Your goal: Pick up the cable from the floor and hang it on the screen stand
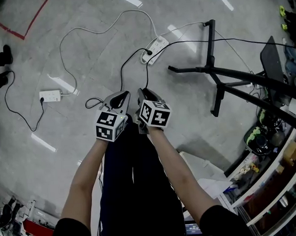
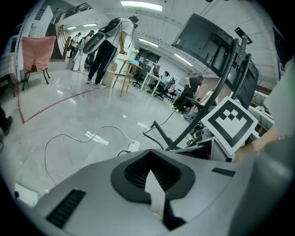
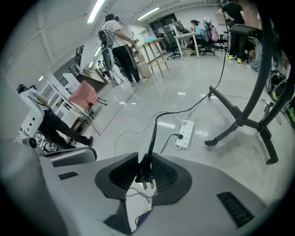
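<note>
Right claw (image 3: 146, 161) pinching black cable (image 3: 152, 131) | left claw (image 2: 150, 162) closed, nothing inside

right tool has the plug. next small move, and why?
Probably swing the right tool toward the screen stand, raising it as it goes. Its jaws are shut on the black plug, so the pick-up looks done, while the cable trails over the floor toward the stand's foot and nothing hangs on the stand yet.

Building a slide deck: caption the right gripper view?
Right tool grips a black cable's plug above the floor; power strip and screen stand beyond.
</note>
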Action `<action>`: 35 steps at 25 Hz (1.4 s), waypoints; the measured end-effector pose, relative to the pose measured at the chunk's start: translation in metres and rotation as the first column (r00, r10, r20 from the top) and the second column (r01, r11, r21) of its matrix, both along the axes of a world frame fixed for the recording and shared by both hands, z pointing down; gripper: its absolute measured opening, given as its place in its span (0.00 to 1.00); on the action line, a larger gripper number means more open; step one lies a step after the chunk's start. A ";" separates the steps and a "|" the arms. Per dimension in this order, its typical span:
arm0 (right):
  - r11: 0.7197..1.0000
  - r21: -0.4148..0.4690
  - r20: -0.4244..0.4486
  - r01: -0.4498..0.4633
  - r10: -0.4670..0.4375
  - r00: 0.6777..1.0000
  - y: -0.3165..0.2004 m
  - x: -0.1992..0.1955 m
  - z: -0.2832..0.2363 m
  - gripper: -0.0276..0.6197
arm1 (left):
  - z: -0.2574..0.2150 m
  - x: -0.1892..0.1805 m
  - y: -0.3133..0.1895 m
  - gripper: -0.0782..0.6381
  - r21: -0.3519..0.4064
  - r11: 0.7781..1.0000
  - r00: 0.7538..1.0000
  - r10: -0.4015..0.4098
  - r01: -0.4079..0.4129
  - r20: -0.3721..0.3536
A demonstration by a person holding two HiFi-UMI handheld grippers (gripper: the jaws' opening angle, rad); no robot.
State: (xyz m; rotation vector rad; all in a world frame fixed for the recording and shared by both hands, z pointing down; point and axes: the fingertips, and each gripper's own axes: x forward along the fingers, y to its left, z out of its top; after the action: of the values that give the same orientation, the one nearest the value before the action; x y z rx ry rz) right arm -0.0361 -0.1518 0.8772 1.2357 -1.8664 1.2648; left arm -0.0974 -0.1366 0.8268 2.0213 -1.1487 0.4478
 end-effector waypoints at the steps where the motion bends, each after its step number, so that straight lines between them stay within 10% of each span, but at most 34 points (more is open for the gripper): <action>1: 1.000 0.003 -0.002 0.003 -0.003 1.000 0.001 0.001 -0.004 0.20 | -0.003 0.002 0.001 0.12 0.000 1.000 1.000 0.003 -0.003 -0.002; 35: 0.968 0.245 0.061 -0.052 0.039 0.997 0.016 0.034 -0.261 0.20 | -0.258 0.050 0.003 0.12 0.180 0.980 0.995 0.093 -0.084 -0.044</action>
State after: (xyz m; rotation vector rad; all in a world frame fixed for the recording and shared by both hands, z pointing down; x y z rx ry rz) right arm -0.0024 -0.1362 0.6164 1.3901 -2.0968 1.1261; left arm -0.0477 -0.1333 0.5691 2.2321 -1.1037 0.3445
